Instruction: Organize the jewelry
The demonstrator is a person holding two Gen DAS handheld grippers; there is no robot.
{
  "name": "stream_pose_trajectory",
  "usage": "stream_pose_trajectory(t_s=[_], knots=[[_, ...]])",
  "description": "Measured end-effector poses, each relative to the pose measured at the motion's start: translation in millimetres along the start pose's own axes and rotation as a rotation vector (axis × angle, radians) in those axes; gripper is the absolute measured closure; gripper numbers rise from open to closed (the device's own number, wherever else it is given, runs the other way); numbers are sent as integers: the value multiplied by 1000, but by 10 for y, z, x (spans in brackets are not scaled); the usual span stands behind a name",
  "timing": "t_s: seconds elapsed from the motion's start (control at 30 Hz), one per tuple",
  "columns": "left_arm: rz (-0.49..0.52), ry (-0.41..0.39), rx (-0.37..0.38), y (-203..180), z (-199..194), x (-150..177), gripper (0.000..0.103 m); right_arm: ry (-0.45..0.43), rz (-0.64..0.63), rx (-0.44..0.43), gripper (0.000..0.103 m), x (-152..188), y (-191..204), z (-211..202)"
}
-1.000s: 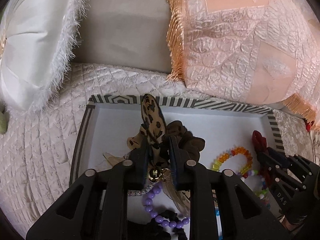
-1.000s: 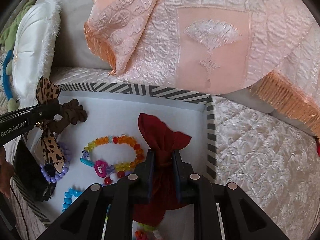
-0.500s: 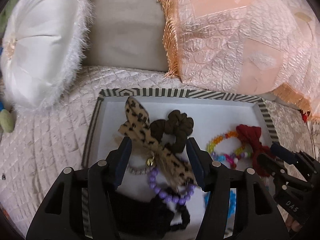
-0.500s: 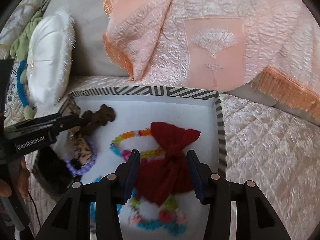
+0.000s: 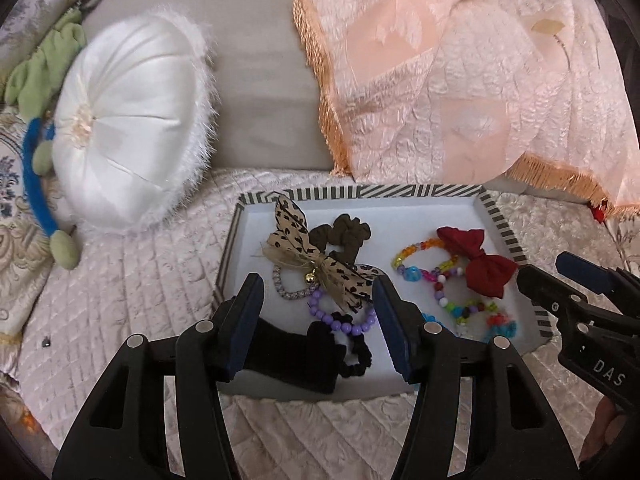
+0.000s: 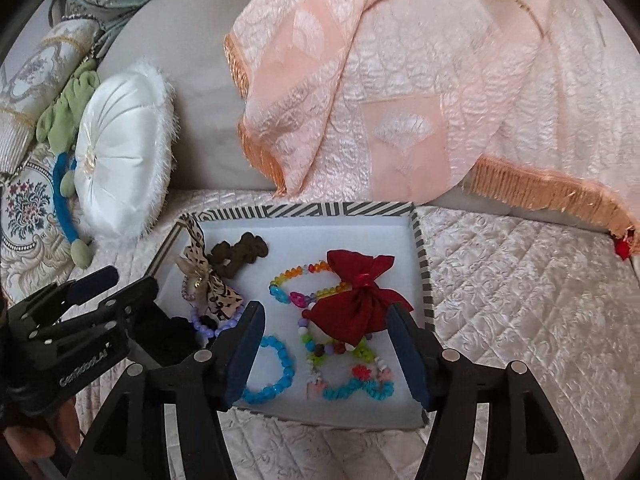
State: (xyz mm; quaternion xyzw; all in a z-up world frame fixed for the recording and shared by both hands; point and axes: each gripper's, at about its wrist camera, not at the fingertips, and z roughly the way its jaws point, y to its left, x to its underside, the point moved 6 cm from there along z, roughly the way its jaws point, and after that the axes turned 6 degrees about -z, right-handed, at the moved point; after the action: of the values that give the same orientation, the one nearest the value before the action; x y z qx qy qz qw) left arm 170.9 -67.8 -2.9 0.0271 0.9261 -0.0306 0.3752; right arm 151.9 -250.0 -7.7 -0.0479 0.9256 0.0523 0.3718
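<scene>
Both grippers have let go and drawn back from the striped tray (image 5: 496, 216) since a second ago. Ahead of the left gripper (image 5: 316, 316), whose jaws now stand wide apart with nothing between them, the leopard-print bow (image 5: 316, 264) lies on the tray floor, touching the brown scrunchie (image 5: 348, 234) beyond it and the purple bead bracelet (image 5: 344, 318) nearer the fingertips. Ahead of the right gripper (image 6: 326, 334), equally spread and empty, the red bow (image 6: 360, 300) rests across the rainbow bead bracelet (image 6: 296, 274), with a blue bead bracelet (image 6: 276, 372) just beside its left finger
</scene>
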Motion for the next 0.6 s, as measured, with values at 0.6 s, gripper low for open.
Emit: stream_pose_trajectory(t_s=[0.6], knots=[[-66,-113,-11,-19,-401,-150,46,-66,-42,47,36,-10,94,-341]])
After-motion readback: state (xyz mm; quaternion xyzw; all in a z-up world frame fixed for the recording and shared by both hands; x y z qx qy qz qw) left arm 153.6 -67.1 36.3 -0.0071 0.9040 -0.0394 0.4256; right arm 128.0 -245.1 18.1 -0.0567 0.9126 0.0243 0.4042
